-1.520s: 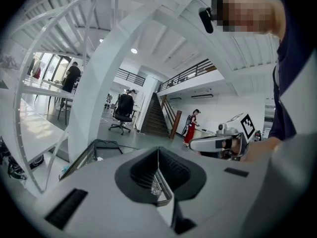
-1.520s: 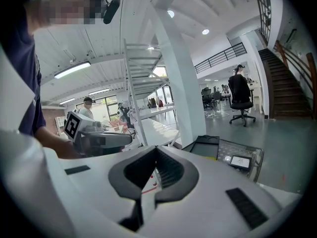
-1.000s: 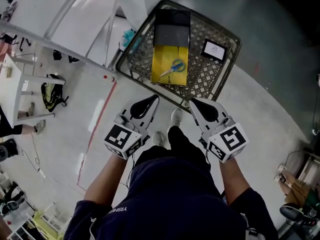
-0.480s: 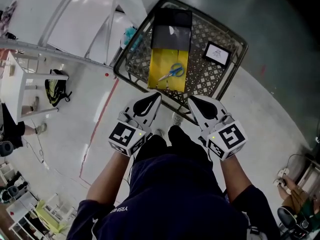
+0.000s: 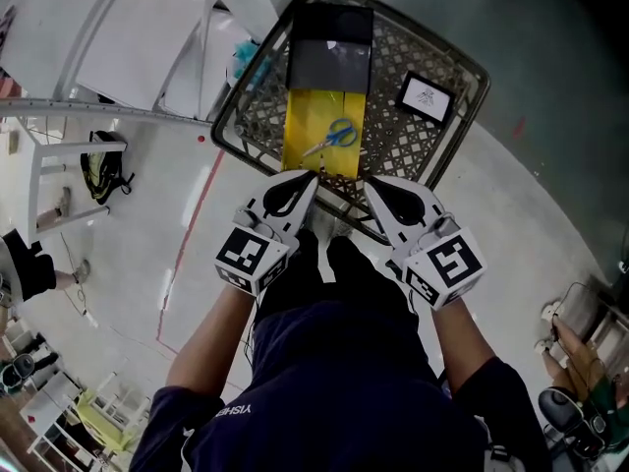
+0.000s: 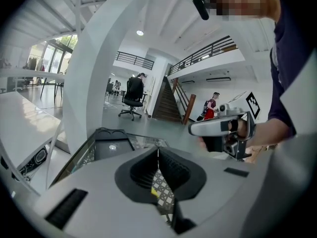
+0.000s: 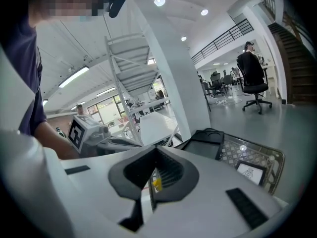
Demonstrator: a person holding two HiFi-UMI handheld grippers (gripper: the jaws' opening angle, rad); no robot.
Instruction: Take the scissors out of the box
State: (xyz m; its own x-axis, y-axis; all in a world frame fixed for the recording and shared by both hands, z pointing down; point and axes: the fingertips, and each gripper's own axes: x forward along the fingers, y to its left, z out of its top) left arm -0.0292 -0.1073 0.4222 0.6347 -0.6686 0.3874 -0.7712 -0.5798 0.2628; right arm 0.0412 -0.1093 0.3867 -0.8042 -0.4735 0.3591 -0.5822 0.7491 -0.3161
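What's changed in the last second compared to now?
The left gripper and right gripper moved forward to the near rim of the basket, jaws shut and empty throughout. The scissors stayed lying in the yellow box.

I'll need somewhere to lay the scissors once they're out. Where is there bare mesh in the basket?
Bare mesh of the basket lies right of the yellow box, nearer than the framed card, and in a narrower strip left of the box. The box with the scissors fills the middle; the left gripper and right gripper crowd the near rim.
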